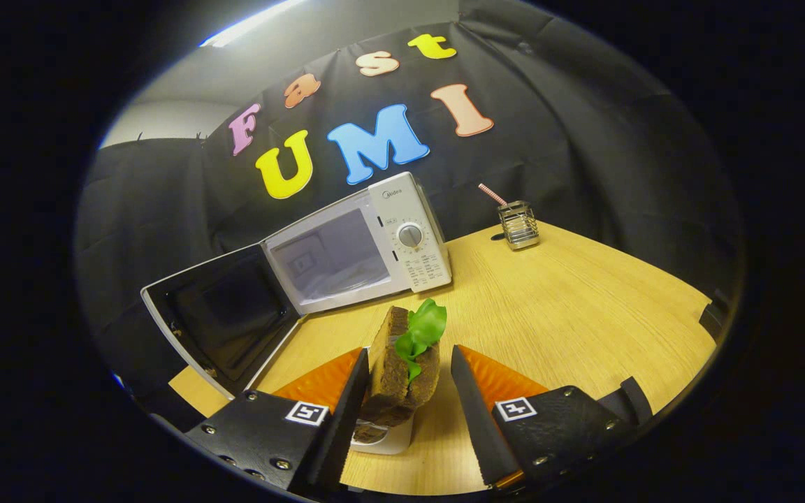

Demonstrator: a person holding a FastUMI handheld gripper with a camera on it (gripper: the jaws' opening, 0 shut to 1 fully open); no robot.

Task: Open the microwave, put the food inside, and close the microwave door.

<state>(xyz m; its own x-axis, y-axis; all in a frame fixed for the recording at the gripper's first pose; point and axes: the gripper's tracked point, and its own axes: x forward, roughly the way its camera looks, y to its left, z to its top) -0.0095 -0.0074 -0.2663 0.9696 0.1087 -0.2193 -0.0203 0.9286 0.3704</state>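
Observation:
A white microwave [413, 237] stands at the back of the wooden table [570, 314], its door [224, 318] swung wide open to the left and the pale cavity [332, 258] showing. The food is a brown bread sandwich [392, 384] with a green lettuce leaf [422, 332], standing on edge on a small white holder [390, 440]. My gripper [409, 351] is open around it. The left finger [346, 398] lies against the bread, while a narrow gap separates the right finger [469, 398] from it. The microwave is beyond the fingers, slightly left.
A small metal mesh holder [520, 225] with a striped straw [492, 193] sits at the table's back right, beside the microwave. Bare wood lies between the sandwich and the microwave. The table's edge runs close on the right.

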